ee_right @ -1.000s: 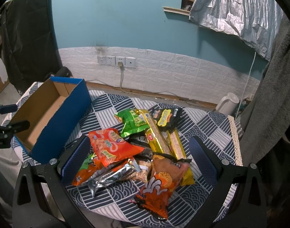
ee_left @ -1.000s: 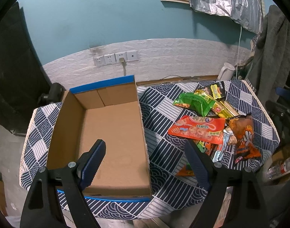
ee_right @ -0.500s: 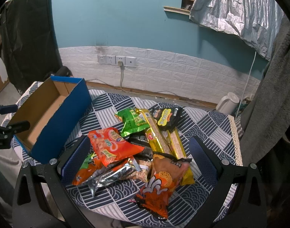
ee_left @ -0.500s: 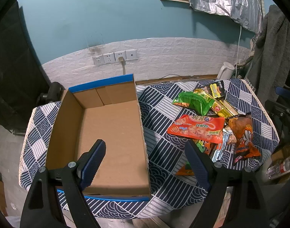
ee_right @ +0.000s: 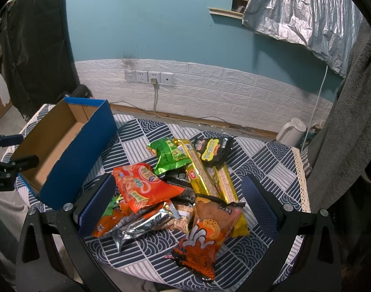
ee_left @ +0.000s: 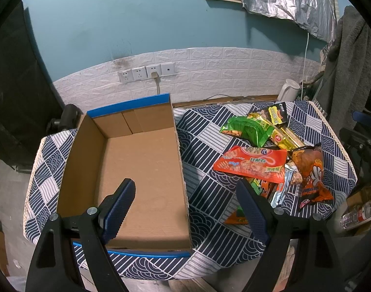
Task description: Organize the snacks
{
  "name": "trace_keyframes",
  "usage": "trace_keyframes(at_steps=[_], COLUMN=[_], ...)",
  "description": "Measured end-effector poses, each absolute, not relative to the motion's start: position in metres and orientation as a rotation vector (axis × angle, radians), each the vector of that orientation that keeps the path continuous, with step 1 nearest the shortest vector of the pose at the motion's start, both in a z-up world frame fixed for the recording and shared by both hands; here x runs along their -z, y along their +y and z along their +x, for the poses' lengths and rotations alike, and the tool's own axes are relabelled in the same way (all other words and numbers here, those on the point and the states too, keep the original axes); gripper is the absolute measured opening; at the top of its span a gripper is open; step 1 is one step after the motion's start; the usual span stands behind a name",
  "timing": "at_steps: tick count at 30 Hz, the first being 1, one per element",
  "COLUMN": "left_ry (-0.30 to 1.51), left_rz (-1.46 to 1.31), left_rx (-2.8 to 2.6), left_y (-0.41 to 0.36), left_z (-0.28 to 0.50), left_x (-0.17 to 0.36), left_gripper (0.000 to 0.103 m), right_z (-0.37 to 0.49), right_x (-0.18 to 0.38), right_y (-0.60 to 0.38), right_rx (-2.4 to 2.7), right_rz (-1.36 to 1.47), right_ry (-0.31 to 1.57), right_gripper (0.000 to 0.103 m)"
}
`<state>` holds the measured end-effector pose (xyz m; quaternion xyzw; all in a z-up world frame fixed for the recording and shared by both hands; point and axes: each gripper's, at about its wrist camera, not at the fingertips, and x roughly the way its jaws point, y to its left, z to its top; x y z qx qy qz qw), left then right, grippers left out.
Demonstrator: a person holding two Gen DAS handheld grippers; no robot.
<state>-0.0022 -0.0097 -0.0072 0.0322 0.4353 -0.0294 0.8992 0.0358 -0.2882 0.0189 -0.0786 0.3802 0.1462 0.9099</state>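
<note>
My left gripper [ee_left: 185, 202] above empty box [ee_left: 141, 165], fingers spread; right gripper [ee_right: 178, 199] over snack pile [ee_right: 175, 189], fingers spread, box at 10 o'clock.

Left gripper [ee_left: 185, 209]: two black plastic arms of angular, cut-out form, each ending in a long finger faced with a dark blue pad [ee_left: 119, 206]. The pad's inner edge is ribbed or toothed. Round silver screws [ee_left: 92, 211] sit at the joints, two per side.

Right gripper [ee_right: 178, 203]: same build. Black frame arms with triangular openings, and fingers carrying dark blue pads [ee_right: 95, 203] with a fine mesh-like texture. Silver screw heads [ee_right: 287, 207] mark the pivots, two per side. No cables or lettering are legible on either unit.
</note>
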Motion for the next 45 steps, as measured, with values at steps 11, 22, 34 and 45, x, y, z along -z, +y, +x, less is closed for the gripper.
trace_keyframes(at_steps=[11, 22, 34, 45], left_ry=[0.902, 0.903, 0.933, 0.962], left_rz=[0.070, 0.071, 0.075, 0.070], left_rx=[0.061, 0.062, 0.095, 0.152], left_y=[-0.011, -0.013, -0.022, -0.057], left_z=[-0.004, -0.004, 0.009, 0.028], left_x=[0.010, 0.010, 0.016, 0.047], left_gripper=[0.087, 0.087, 0.087, 0.087], right_z=[0.036, 0.036, 0.041, 0.051], right_x=[-0.020, -0.020, -0.007, 0.037], right_y=[-0.289, -0.289, -0.314, -0.349], right_rx=[-0.301, -0.299, -0.243, -0.175], right_rz=[-0.162, -0.160, -0.144, -0.069], right_ry=[0.784, 0.782, 0.811, 0.933], right_gripper=[0.101, 0.101, 0.101, 0.101])
